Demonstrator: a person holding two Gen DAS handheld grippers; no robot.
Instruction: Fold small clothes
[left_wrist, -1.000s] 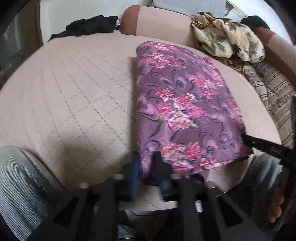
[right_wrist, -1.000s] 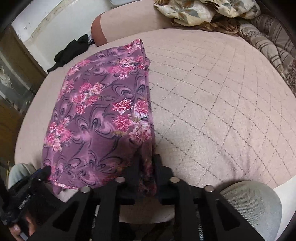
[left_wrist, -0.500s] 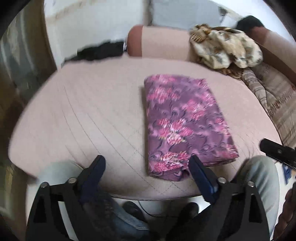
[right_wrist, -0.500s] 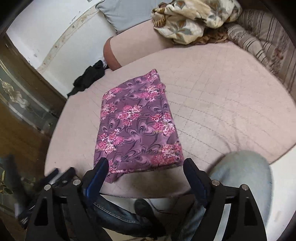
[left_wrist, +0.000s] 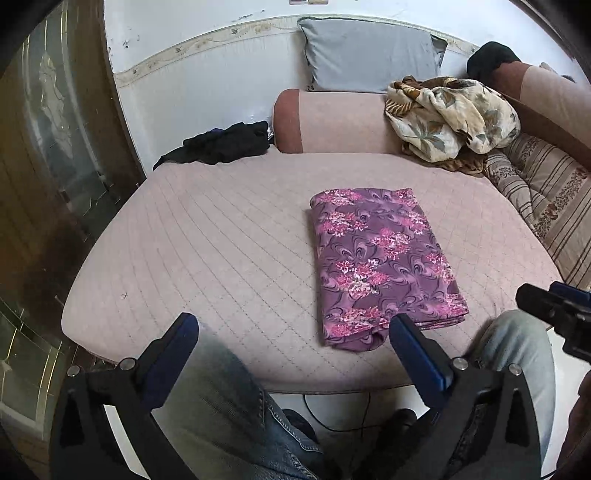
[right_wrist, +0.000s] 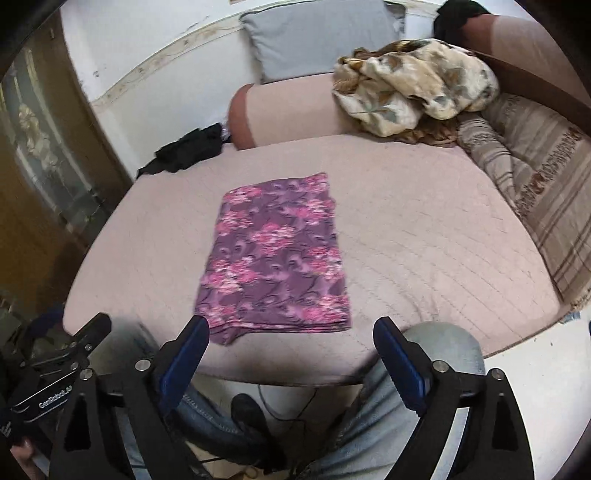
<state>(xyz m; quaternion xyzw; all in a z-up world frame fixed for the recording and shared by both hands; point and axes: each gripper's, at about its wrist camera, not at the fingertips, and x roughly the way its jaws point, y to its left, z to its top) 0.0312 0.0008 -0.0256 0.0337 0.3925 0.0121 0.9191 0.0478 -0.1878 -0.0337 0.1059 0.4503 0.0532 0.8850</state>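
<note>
A purple cloth with pink flowers (left_wrist: 380, 258) lies folded into a flat rectangle on the pink quilted bed (left_wrist: 221, 240); it also shows in the right wrist view (right_wrist: 277, 254). My left gripper (left_wrist: 293, 332) is open and empty, pulled back above the bed's near edge, its right finger just in front of the cloth's near left corner. My right gripper (right_wrist: 291, 334) is open and empty, also pulled back in front of the cloth's near edge. Neither touches the cloth.
A black garment (left_wrist: 221, 144) lies at the bed's far left. A pink bolster (left_wrist: 332, 122), a grey pillow (left_wrist: 369, 55), a floral blanket heap (left_wrist: 450, 114) and a striped cushion (left_wrist: 546, 199) sit at the back and right. My knees in jeans (left_wrist: 229, 398) are below the bed edge.
Both grippers let go of the cloth's near corners, opened wide, and drew back and up from the bed. The cloth now lies flat by itself.
</note>
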